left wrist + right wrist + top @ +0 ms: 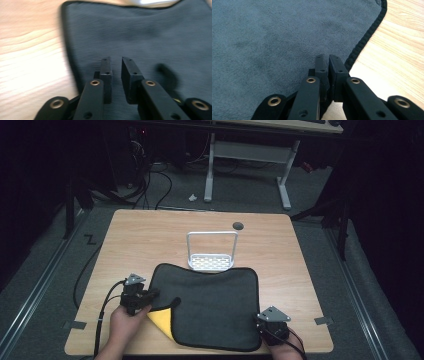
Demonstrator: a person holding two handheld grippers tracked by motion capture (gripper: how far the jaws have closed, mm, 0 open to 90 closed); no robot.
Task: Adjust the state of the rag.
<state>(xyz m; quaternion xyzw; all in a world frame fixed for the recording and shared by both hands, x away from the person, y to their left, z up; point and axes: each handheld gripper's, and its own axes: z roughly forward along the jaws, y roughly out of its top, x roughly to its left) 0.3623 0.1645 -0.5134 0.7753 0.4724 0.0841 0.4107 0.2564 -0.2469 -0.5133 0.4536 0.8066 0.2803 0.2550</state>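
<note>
As the high view shows, a dark grey microfibre cloth with black piped edging [212,307] lies flat on the light wooden worktop [150,240], its near left corner folded over to expose a yellow underside [161,321]. A white wire rack with a perforated base [211,251] stands just behind the cloth. The left tool [150,296] hovers beside the folded corner; the right tool [272,329] sits at the near right corner.

From the left gripper view, the left tool [116,65] stands slightly spread above the cloth, pinching nothing.

From the right gripper view, the right tool [328,63] is pressed together at the piped hem [362,41]; a grip on fabric cannot be confirmed.

Judged handling: light, limp, non-slip. Grasp at corners.
</note>
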